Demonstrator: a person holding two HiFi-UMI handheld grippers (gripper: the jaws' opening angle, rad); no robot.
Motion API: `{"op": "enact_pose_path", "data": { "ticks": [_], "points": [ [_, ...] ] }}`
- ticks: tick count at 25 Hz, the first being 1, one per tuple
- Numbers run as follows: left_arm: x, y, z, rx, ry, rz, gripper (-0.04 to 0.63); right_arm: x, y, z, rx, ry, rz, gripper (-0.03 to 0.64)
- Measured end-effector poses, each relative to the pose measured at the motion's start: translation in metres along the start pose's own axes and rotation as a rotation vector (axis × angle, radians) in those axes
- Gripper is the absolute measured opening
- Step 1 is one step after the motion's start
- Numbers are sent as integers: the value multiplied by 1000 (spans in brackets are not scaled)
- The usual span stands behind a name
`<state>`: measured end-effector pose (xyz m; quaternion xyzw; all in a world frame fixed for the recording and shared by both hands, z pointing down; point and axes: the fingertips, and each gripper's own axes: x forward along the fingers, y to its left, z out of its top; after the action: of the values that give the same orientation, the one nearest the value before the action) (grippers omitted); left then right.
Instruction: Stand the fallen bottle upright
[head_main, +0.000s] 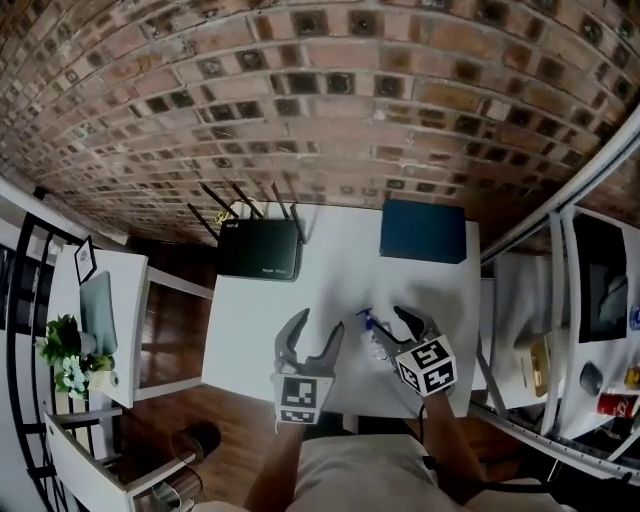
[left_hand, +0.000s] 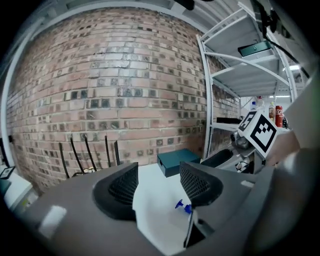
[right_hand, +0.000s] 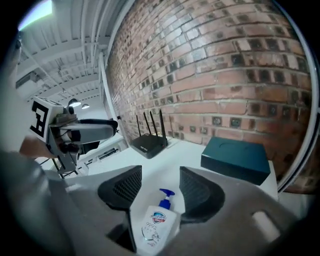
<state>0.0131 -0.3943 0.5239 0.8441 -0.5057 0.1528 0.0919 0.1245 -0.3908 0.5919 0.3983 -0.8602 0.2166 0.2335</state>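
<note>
A clear pump bottle (head_main: 373, 342) with a blue pump lies on its side on the white table (head_main: 250, 340), near the front edge. In the right gripper view the bottle (right_hand: 155, 225) lies lengthwise below the gap of my right gripper (right_hand: 159, 176), pump pointing away; the jaws stand partly apart and I see no pad pressing on it. In the head view the right gripper (head_main: 391, 326) hangs just right of the bottle. My left gripper (head_main: 318, 325) is open and holds nothing, left of the bottle. Through its gap (left_hand: 157, 175) only the blue pump (left_hand: 183, 205) shows.
A black router (head_main: 258, 248) with antennas and a teal box (head_main: 423, 232) sit at the table's far edge against the brick wall. White shelving (head_main: 590, 330) stands to the right, a small side table with a plant (head_main: 68, 355) to the left.
</note>
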Motion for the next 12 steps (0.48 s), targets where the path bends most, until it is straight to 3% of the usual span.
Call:
{"op": "enact_pose_path", "data": {
  "ticks": [4, 7, 12],
  "points": [
    [14, 3, -23, -35, 61, -26, 281, 32, -4, -29, -36, 177, 1, 222],
    [23, 8, -40, -79, 97, -37, 281, 52, -7, -53, -7, 298, 9, 222],
    [41, 16, -75, -144, 175, -62, 281, 86, -8, -81, 54, 404, 48, 222]
  ]
}}
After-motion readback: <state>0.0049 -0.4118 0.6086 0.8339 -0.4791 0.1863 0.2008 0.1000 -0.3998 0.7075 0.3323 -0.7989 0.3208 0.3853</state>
